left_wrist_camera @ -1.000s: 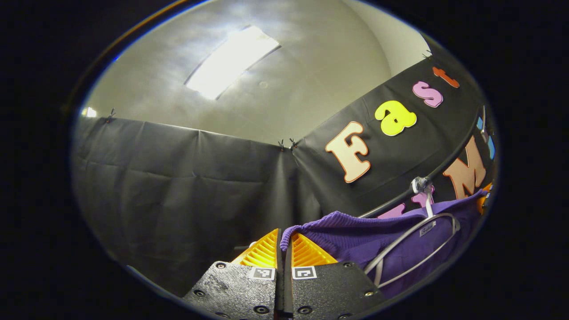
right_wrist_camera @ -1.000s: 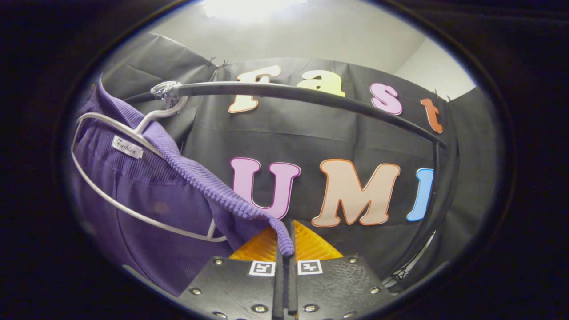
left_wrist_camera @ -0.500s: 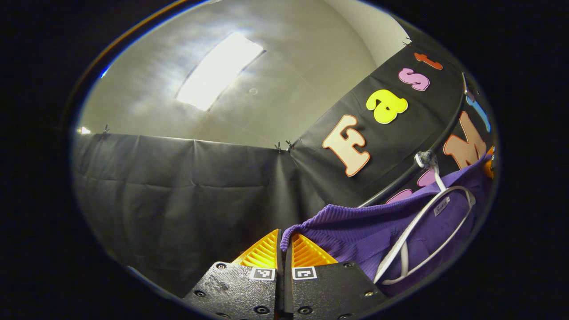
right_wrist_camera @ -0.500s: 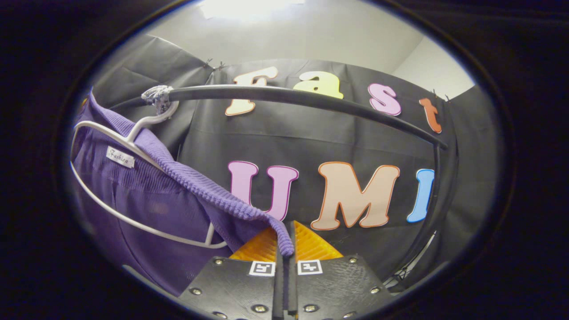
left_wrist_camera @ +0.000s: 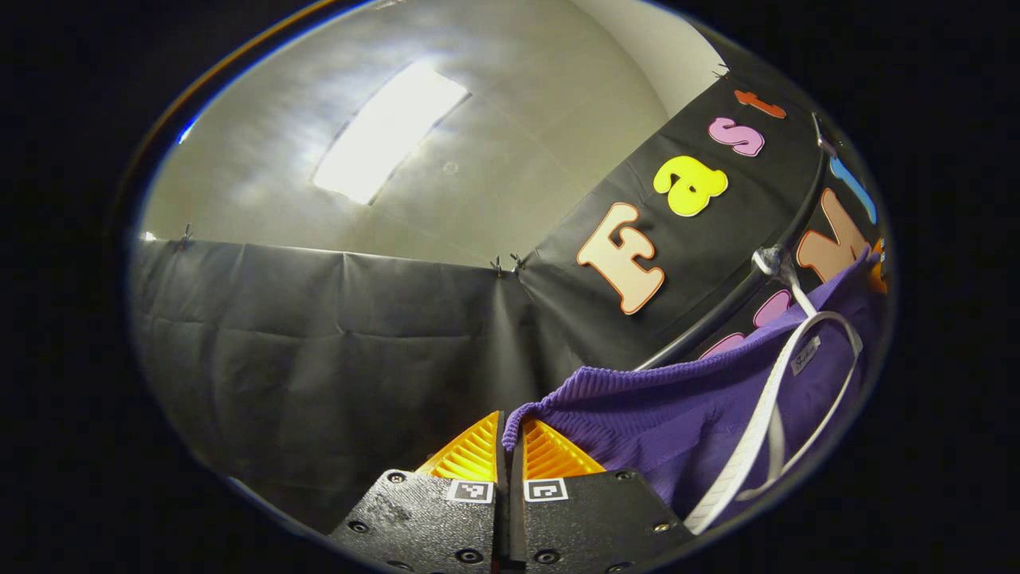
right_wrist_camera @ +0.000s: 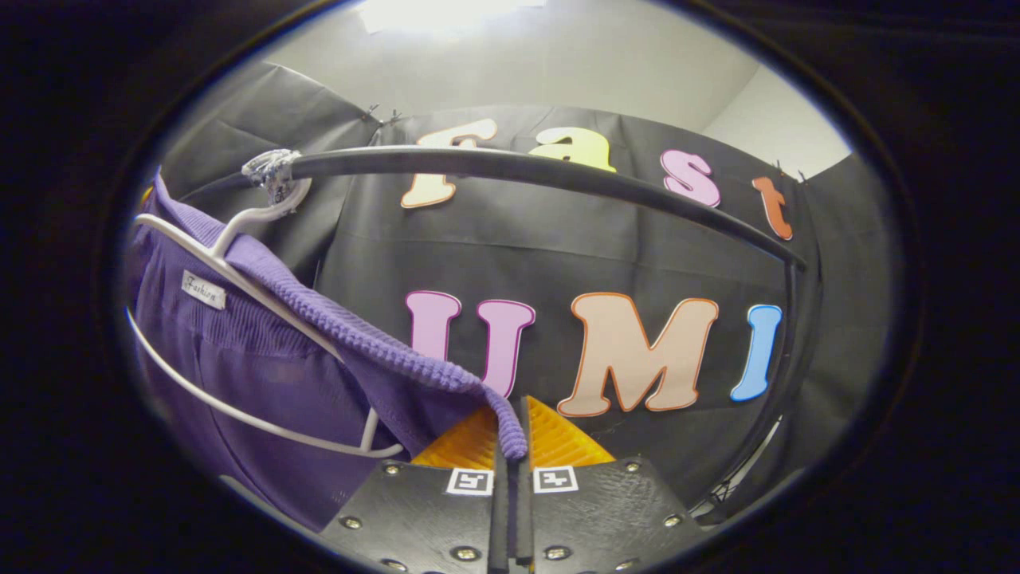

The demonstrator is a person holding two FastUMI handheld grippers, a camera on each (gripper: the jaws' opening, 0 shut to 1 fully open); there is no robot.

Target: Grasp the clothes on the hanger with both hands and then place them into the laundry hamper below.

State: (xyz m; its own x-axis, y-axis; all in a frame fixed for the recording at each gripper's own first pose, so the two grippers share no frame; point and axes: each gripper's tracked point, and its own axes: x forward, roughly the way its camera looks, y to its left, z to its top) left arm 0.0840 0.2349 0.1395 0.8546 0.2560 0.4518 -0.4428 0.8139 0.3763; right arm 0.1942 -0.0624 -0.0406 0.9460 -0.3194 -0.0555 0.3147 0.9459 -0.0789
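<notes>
Both the left gripper (left_wrist_camera: 510, 434) and right gripper (right_wrist_camera: 510, 430) have fingers pinching the purple sweater's (right_wrist_camera: 271, 383) ribbed edge, hanger (right_wrist_camera: 239, 263) on the rail (right_wrist_camera: 542, 171).

Dim booth; ceiling panel (left_wrist_camera: 388, 119) glares overhead; sharp centre, fisheye bending, dark edges.

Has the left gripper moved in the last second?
Yes. In the left gripper view the rail and hanger hook have climbed up and right, so the left gripper, shut on the purple sweater, has pulled away.
</notes>
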